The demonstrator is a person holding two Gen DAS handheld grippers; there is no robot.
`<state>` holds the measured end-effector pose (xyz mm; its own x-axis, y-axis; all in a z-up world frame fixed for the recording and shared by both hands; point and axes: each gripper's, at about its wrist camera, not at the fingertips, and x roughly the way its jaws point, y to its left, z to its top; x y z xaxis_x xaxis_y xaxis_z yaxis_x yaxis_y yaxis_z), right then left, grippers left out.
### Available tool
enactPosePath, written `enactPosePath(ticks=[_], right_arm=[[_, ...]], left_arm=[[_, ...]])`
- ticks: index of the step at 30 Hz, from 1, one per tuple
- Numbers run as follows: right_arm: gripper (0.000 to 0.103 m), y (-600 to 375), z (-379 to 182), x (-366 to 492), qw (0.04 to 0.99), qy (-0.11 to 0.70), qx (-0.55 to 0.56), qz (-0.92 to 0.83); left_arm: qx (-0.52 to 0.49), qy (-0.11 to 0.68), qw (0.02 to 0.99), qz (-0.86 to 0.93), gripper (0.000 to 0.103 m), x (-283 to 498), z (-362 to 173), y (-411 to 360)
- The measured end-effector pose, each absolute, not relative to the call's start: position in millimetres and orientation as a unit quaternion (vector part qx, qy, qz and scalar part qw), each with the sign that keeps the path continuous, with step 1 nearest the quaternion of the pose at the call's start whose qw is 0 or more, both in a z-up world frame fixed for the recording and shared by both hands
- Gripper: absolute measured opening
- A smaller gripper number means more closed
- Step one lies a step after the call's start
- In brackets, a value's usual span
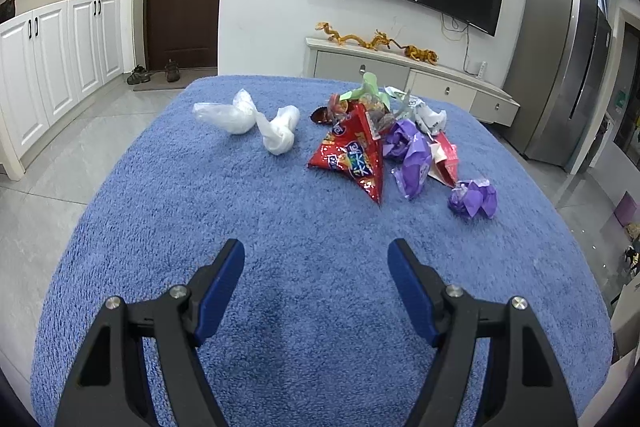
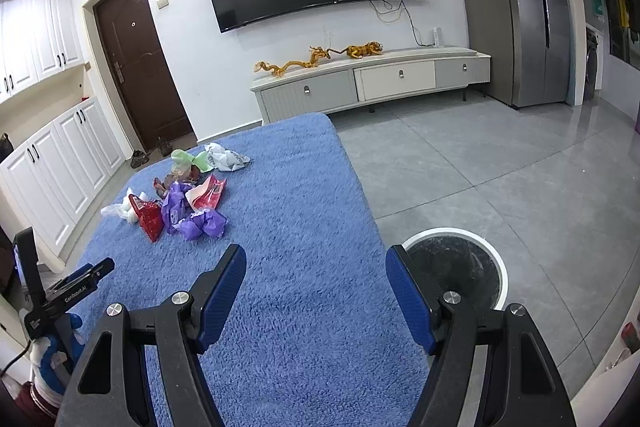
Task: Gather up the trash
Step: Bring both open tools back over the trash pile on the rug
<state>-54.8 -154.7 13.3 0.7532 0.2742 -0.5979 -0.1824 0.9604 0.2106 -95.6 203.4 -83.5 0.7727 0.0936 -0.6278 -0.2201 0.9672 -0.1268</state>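
A heap of trash lies on the far half of a table covered in blue cloth [image 1: 280,287]: a red snack bag [image 1: 352,157], purple wrappers [image 1: 412,155], a purple crumple [image 1: 474,199] set apart to the right, and two knotted white plastic bags [image 1: 248,121]. My left gripper [image 1: 316,259] hovers open over bare cloth, well short of the heap. The right wrist view shows the same heap [image 2: 180,203] far to the left. My right gripper [image 2: 316,263] stands open and empty above the table's right edge. The left gripper [image 2: 86,277] shows at that view's left edge.
A round white bin [image 2: 456,271] with a dark liner stands on the grey tile floor just right of the table. Beyond are a low TV cabinet [image 2: 368,83], a wall television, a steel fridge [image 2: 516,7], white cupboards and a brown door.
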Motion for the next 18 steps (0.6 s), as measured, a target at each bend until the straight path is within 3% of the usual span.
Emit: enactPosePath(ticks=[18], right_arm=[[0.07,-133,29,-66,0.939,0.308,0.046,0.143]], left_arm=[[-0.095,0.317,0.939,0.091,0.073,-99,-81,203]])
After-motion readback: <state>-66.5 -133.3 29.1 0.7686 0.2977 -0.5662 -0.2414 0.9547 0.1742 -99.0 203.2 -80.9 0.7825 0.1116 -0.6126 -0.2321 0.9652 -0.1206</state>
